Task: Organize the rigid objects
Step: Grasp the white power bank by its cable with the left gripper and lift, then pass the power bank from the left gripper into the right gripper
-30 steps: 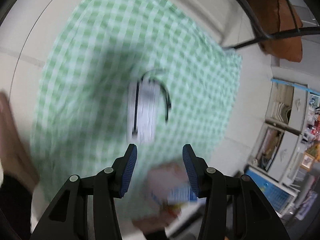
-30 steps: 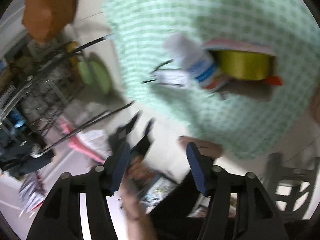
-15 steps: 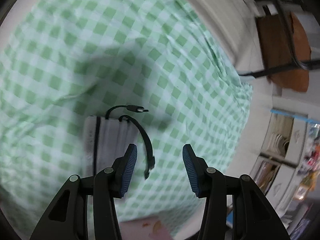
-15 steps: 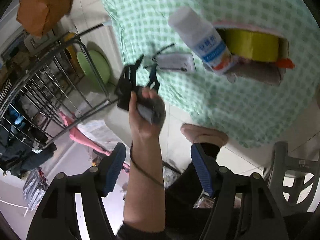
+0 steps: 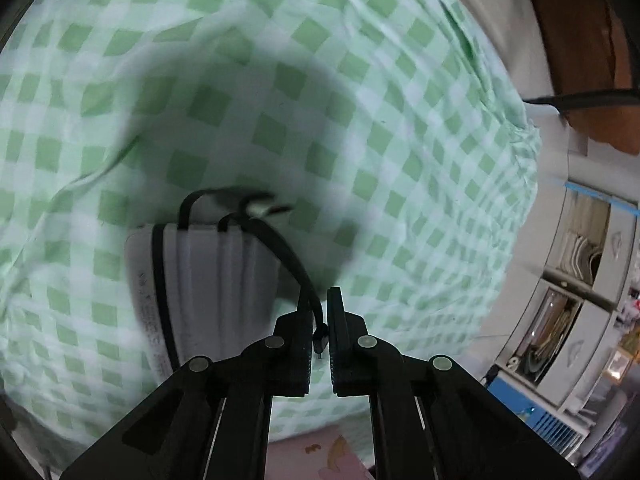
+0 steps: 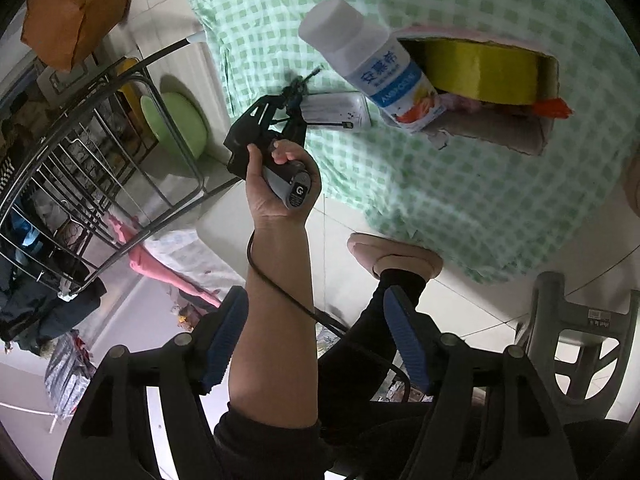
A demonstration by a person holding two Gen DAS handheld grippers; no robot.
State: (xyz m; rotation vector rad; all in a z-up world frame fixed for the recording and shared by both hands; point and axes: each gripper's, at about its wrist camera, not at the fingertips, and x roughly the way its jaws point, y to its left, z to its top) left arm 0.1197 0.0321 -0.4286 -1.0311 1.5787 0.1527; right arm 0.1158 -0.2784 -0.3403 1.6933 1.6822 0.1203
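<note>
Now the left gripper (image 5: 319,336) has just snapped shut on the black cable (image 5: 294,258) of the white power bank (image 5: 208,280), which lies just ahead-left on the checked cloth (image 5: 400,120); lifting looks next. The right gripper (image 6: 316,340) hangs wide, empty.

Materials and finishes on the checked cloth.
The cloth (image 5: 360,80) was soft woven fabric, matt and creased. The power bank (image 5: 208,280) had a smooth, ribbed white plastic shell; its cable (image 5: 280,248) was matt black rubber. The bottle (image 6: 372,68) was glossy white plastic with a printed label. The tape (image 6: 480,66) was shiny yellow. The box (image 6: 500,128) was rough cardboard. The rack (image 6: 100,120) was bare metal wire.
</note>
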